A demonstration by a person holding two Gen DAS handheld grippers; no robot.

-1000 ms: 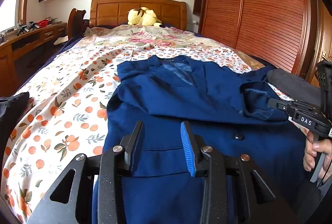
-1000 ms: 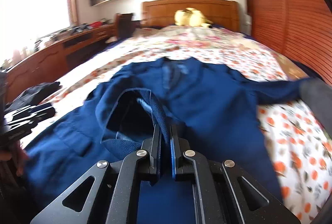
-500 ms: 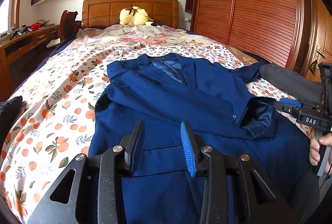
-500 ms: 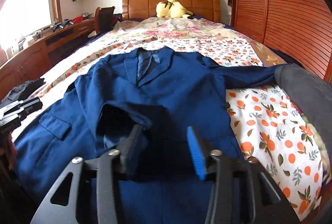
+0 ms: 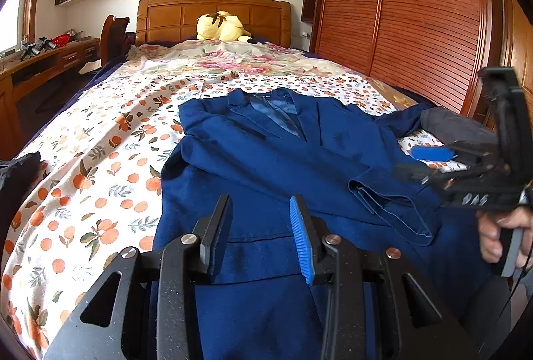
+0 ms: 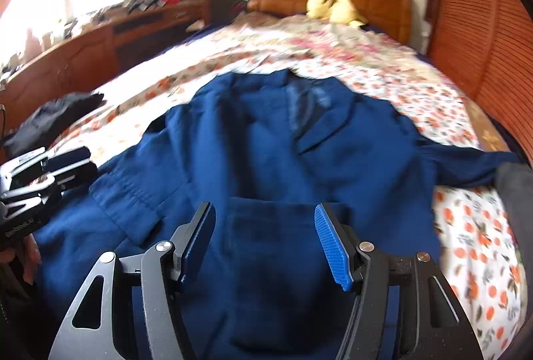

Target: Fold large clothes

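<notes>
A dark blue suit jacket (image 5: 266, 160) lies face up on the flower-print bed (image 5: 100, 160), collar toward the headboard. One sleeve (image 5: 393, 203) is folded across its front; the other sleeve (image 6: 466, 160) stretches out to the right. My left gripper (image 5: 260, 203) hovers over the jacket's lower front, open, with nothing between its fingers. My right gripper (image 6: 263, 210) hangs above the folded sleeve's cuff (image 6: 286, 243). Its jaws are opening wide and the pads touch no cloth. In the left wrist view a hand holds this right gripper (image 5: 416, 163) at the jacket's right edge.
A dark grey garment (image 5: 456, 130) lies at the bed's right edge and a black one (image 5: 16, 173) at its left edge. A yellow plush toy (image 5: 220, 27) rests by the headboard. A wooden wardrobe (image 5: 416, 27) stands to the right, a desk (image 6: 83, 53) to the left.
My right gripper was shut on the sleeve's cuff; it has let go, opened wide and drawn back. The sleeve now lies flat across the jacket. The left gripper keeps its opening.
</notes>
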